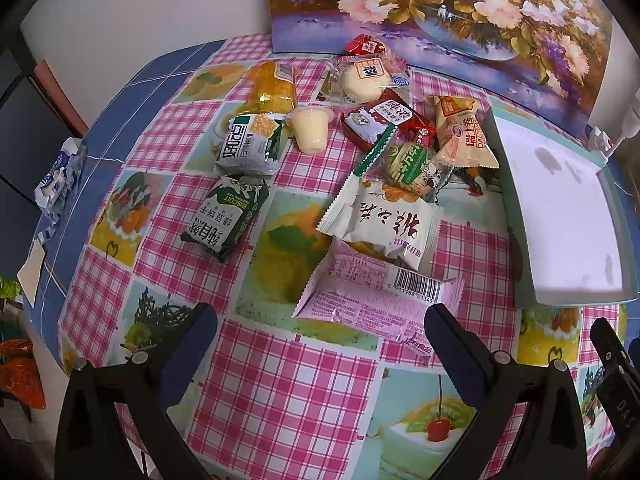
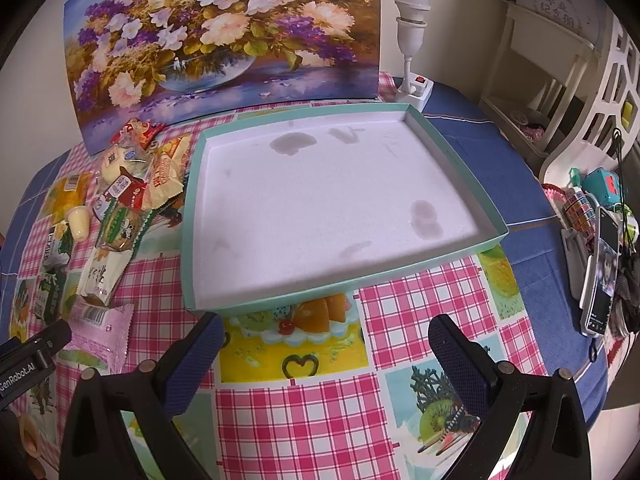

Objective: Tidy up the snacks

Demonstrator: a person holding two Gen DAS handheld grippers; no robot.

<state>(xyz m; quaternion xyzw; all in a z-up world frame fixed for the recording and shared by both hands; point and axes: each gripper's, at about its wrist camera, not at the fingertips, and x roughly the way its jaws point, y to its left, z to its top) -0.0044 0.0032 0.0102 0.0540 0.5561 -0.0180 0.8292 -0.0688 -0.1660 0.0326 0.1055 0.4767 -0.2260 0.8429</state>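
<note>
1. Nothing sorted yet, judging by the tray (image 2: 452, 152): white floor bare apart from a few grey stains, teal rim unoccupied.
2. All snacks heaped on the checked surface (image 1: 280, 380) just left of the tray, below the flower painting (image 1: 440, 12).
3. Nearest the tray: orange roll packet (image 1: 460, 132) and green round biscuit pack (image 1: 416, 168), almost touching its left wall.
4. Farther from the tray: pudding cup (image 1: 310, 130), two green-and-white biscuit bags, yellow cake packet.
5. Left claw (image 1: 320, 332) spread wide, empty, hovering just short of the pink barcode packet (image 1: 372, 296), likely first pick.
6. Right claw (image 2: 324, 340) spread too, empty, facing the tray's near edge.
7. Whole job left: every packet still to move into the tray.
</note>
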